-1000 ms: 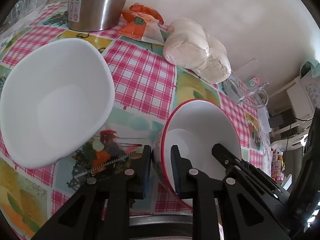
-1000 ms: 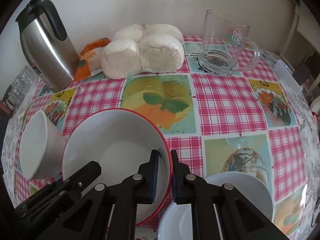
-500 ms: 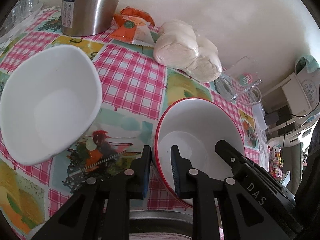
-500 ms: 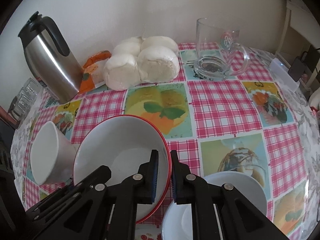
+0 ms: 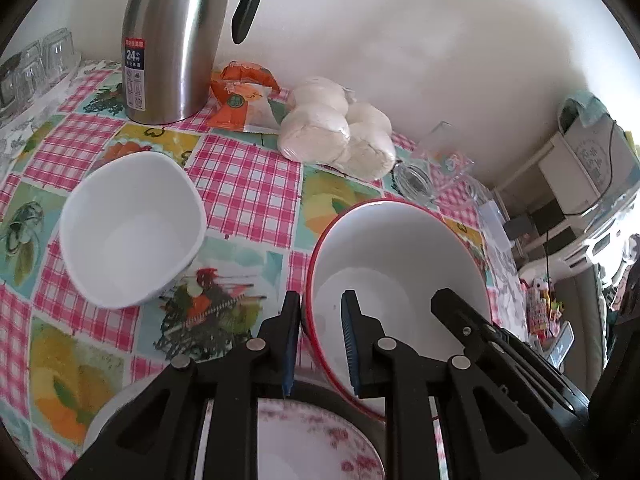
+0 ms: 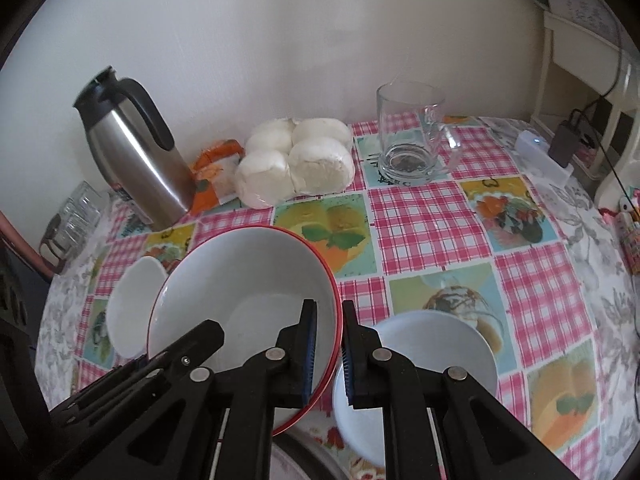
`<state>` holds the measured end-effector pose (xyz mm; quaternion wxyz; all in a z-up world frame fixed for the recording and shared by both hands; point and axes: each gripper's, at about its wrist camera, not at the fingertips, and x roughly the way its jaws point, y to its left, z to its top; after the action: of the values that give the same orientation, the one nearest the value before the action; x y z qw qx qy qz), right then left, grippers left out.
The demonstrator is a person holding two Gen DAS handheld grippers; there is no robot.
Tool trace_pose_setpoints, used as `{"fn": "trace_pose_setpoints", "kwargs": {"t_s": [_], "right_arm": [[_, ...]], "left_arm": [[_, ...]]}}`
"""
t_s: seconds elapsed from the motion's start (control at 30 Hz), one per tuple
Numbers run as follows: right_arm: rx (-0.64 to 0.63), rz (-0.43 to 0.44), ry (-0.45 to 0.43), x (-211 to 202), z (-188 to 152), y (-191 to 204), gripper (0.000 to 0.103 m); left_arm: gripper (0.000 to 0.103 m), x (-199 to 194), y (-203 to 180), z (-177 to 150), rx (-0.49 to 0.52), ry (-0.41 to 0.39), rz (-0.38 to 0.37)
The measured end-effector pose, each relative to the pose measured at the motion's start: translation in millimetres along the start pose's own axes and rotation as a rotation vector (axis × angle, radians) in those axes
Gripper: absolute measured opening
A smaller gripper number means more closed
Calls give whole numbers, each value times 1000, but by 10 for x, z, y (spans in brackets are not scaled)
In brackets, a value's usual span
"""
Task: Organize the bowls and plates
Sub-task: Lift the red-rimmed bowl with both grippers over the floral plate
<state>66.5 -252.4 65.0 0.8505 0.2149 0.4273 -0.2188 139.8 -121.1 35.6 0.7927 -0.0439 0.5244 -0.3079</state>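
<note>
Left wrist view: the left gripper is clamped on the near-left rim of the red-rimmed bowl, one finger outside the wall and the other inside. The bowl hangs tilted above the table, whose cloth is pink check with fruit pictures. The right gripper reaches in across the bowl's right side. Below the fingers, at the table's near edge, lies a flowered plate. A plain white bowl stands toward the left edge, well apart from the held one. Along the far edge by the wall stand a steel thermos jug, an orange packet, a bag of white buns and a glass mug. Clear glasses sit at the far left corner.

Right wrist view: the right gripper is pinched tight on the right rim of the red-rimmed bowl, its pads either side of the wall. The left gripper grips the opposite rim. Just right of the bowl, near the table's near edge, rests a white plate. The white bowl shows partly behind the held bowl's left side. The thermos jug, orange packet, buns and glass mug line the far edge.
</note>
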Motion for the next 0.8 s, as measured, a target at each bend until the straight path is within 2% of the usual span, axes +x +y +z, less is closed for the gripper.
{"fn": "trace_pose_setpoints", "kwargs": {"t_s": [0.4, 0.8], "right_arm": [[55, 54, -78, -671, -334, -14, 13], [75, 85, -121, -1085, -780, 61, 13]], "left_arm": [[20, -621, -164, -309, 68, -57, 40], [20, -970, -116, -640, 125, -83, 80]]}}
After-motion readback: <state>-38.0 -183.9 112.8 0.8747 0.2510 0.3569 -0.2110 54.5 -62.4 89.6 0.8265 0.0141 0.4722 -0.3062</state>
